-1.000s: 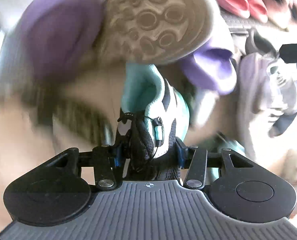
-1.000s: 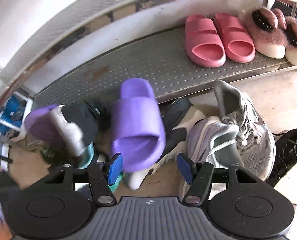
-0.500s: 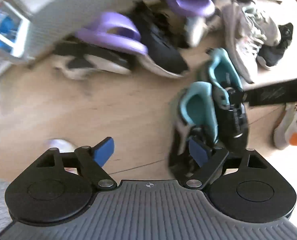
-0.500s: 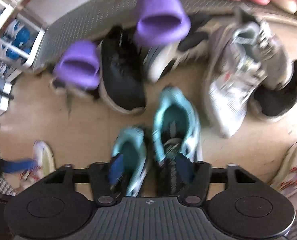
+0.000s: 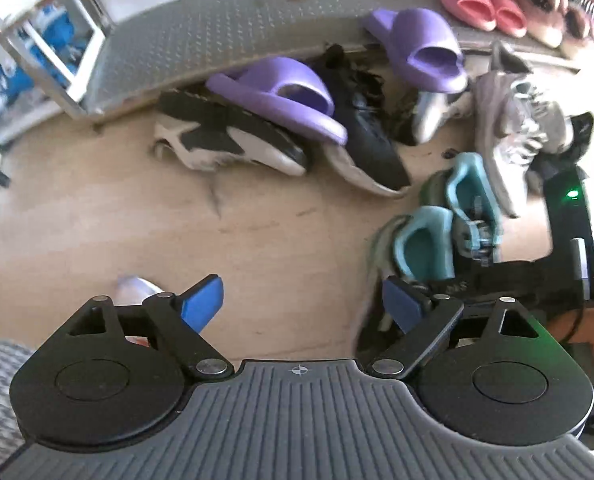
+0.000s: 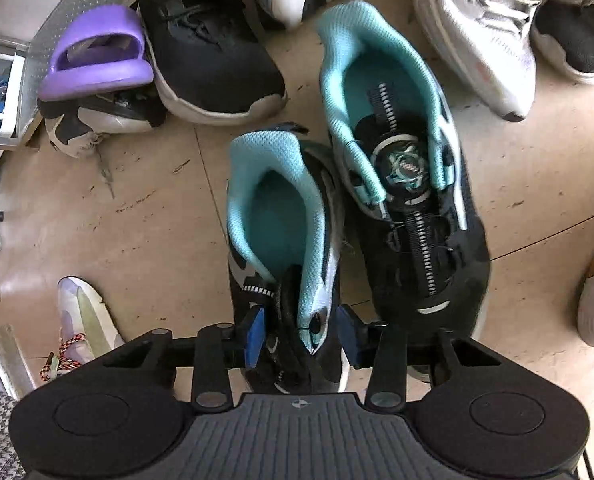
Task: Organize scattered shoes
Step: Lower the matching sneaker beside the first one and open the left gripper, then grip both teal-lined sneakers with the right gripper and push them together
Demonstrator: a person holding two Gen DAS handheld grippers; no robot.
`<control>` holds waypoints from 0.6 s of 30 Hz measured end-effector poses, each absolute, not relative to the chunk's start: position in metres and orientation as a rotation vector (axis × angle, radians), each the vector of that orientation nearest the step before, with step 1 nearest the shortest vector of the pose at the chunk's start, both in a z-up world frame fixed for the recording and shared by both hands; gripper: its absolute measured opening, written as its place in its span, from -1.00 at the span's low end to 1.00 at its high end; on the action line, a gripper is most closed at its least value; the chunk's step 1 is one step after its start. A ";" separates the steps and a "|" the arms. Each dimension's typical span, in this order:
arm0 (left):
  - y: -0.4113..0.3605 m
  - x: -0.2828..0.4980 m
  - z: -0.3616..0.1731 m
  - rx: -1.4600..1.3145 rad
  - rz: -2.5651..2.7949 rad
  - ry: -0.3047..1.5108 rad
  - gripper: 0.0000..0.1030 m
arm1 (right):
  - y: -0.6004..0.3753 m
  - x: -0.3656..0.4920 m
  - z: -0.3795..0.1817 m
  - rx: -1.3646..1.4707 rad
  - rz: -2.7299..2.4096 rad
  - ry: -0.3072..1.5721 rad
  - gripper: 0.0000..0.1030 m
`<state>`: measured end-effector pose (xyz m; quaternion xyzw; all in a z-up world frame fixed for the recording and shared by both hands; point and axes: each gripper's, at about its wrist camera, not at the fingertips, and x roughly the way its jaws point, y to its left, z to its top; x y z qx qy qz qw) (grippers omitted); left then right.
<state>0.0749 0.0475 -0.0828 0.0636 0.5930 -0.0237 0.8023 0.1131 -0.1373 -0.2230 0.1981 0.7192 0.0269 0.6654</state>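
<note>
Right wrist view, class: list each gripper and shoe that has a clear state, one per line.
Right gripper: jaws closing around the near teal shoe.
Left gripper: open, empty.
Far teal shoe: upright on the floor, free.
Purple slide: resting on another shoe.

Two sneakers lie side by side on the floor point(image 6: 145, 216), the left sneaker point(image 6: 281, 216) set nearer the camera than the right sneaker point(image 6: 401, 160). Beyond them a slide point(image 6: 97, 60) rests on a sideways shoe point(image 6: 97, 120), with a dark shoe point(image 6: 213, 52) just to its right (touching, it seems). A laced trainer point(image 6: 485, 28) lies further right. A second slide point(image 5: 421, 48) leans against the low shelf point(image 5: 217, 36) behind.
</note>
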 end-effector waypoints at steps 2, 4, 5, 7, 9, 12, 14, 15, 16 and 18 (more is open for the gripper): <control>0.045 0.076 -0.085 0.103 -0.065 1.286 0.77 | -0.134 0.116 -0.226 0.427 0.066 1.625 -0.17; 0.043 0.075 -0.089 0.107 -0.073 1.298 0.77 | -0.130 0.118 -0.229 0.403 0.077 1.621 -0.14; 0.042 0.075 -0.091 0.117 -0.075 1.303 0.77 | -0.129 0.118 -0.230 0.397 0.080 1.619 -0.14; 0.039 0.074 -0.097 0.145 -0.074 1.317 0.77 | -0.129 0.118 -0.233 0.402 0.078 1.616 -0.14; 0.039 0.075 -0.100 0.149 -0.067 1.324 0.77 | -0.132 0.118 -0.234 0.419 0.070 1.615 -0.14; 0.040 0.076 -0.102 0.144 -0.053 1.331 0.78 | -0.134 0.117 -0.237 0.433 0.071 1.612 -0.13; 0.040 0.077 -0.103 0.141 -0.049 1.333 0.79 | -0.135 0.116 -0.237 0.433 0.081 1.608 -0.12; 0.040 0.077 -0.103 0.140 -0.047 1.333 0.79 | -0.135 0.116 -0.237 0.430 0.089 1.606 -0.12; 0.041 0.078 -0.104 0.138 -0.044 1.334 0.79 | -0.135 0.116 -0.235 0.427 0.098 1.603 -0.12; 0.044 0.080 -0.105 0.143 -0.018 1.332 0.79 | -0.137 0.115 -0.231 0.423 0.116 1.592 -0.12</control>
